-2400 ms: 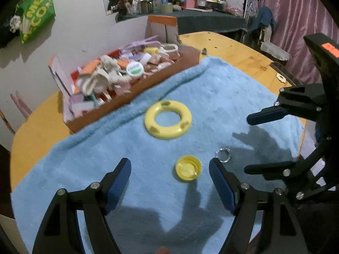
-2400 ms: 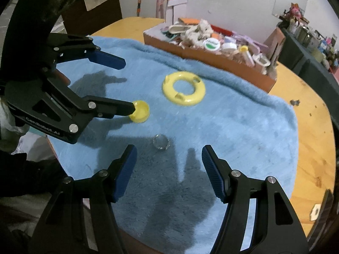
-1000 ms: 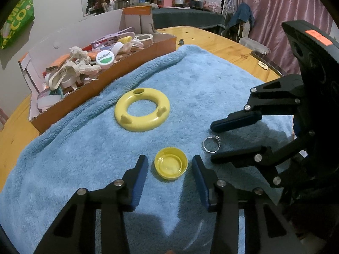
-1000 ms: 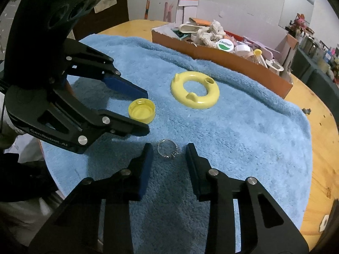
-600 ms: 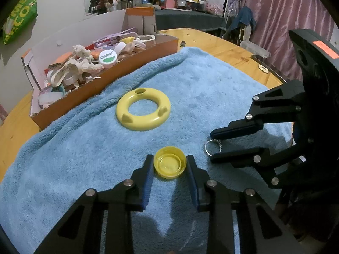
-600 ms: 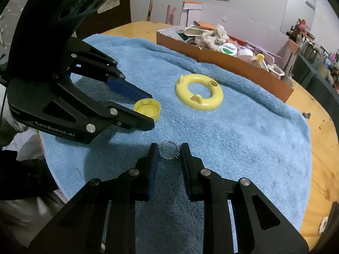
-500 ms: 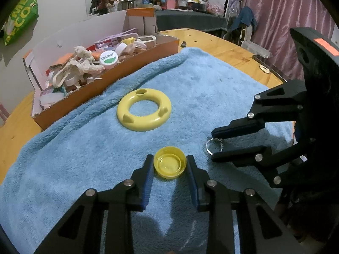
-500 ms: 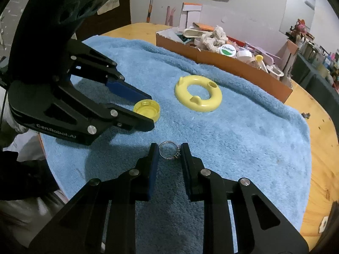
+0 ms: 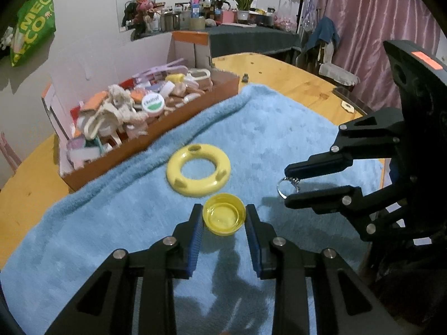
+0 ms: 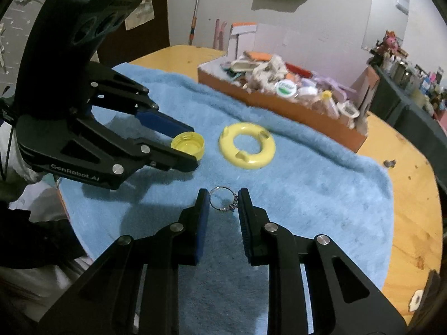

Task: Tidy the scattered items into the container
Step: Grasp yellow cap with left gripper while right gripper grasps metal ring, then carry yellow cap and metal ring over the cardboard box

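A yellow bottle cap [image 9: 223, 219], open side up, sits pinched between the blue pads of my left gripper [image 9: 223, 213], low over the blue towel [image 9: 279, 117]. The right wrist view shows that same cap [image 10: 188, 143] in the left gripper [image 10: 192, 146]. My right gripper [image 10: 223, 195] is shut on a small metal ring with a stone [image 10: 223, 202], held upright. In the left wrist view the ring [image 9: 283, 187] sits at the right gripper's [image 9: 287, 186] tips. A yellow plastic hoop [image 9: 195, 188] [image 10: 251, 163] lies flat on the towel just beyond.
An open cardboard box [image 9: 139, 146] [image 10: 293, 109] crammed with small items stands at the towel's far edge, flaps up. The towel covers a round wooden table [image 9: 293, 81]. A small dark bit [image 10: 389, 163] lies on the bare wood.
Both grippers went from wide open to shut, the left on the cap and the right on the ring. Over the last half second little has moved.
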Action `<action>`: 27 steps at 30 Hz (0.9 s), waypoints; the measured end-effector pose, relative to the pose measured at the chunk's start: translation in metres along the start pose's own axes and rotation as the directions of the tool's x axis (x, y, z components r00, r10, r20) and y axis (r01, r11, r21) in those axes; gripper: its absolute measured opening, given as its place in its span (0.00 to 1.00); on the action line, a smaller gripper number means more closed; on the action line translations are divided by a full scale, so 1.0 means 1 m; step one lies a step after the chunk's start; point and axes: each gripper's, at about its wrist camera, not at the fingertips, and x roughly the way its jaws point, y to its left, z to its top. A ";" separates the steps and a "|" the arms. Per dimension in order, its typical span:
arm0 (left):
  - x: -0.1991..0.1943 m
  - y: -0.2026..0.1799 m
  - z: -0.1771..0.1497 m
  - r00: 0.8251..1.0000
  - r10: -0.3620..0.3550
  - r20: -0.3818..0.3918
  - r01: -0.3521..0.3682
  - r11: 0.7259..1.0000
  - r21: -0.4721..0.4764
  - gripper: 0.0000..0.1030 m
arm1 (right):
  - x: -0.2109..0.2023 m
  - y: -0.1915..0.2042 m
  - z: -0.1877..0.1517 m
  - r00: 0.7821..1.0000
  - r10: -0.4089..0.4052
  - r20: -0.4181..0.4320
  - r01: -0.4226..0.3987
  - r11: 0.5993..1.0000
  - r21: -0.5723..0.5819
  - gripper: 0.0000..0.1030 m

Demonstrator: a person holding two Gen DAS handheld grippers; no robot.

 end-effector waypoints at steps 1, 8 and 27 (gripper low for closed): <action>-0.001 0.000 0.004 1.000 0.005 0.001 -0.005 1.000 -0.002 0.31 | -0.002 -0.001 0.002 1.000 0.001 0.002 -0.001 1.000 -0.001 0.20; -0.009 0.004 0.023 0.999 0.026 0.023 -0.025 1.000 -0.005 0.31 | -0.016 -0.012 0.022 0.999 -0.007 0.035 0.007 1.000 -0.003 0.20; 0.001 0.037 0.094 0.994 0.086 0.061 -0.084 0.995 -0.046 0.31 | -0.009 -0.056 0.093 0.998 -0.020 0.060 0.022 0.999 -0.038 0.20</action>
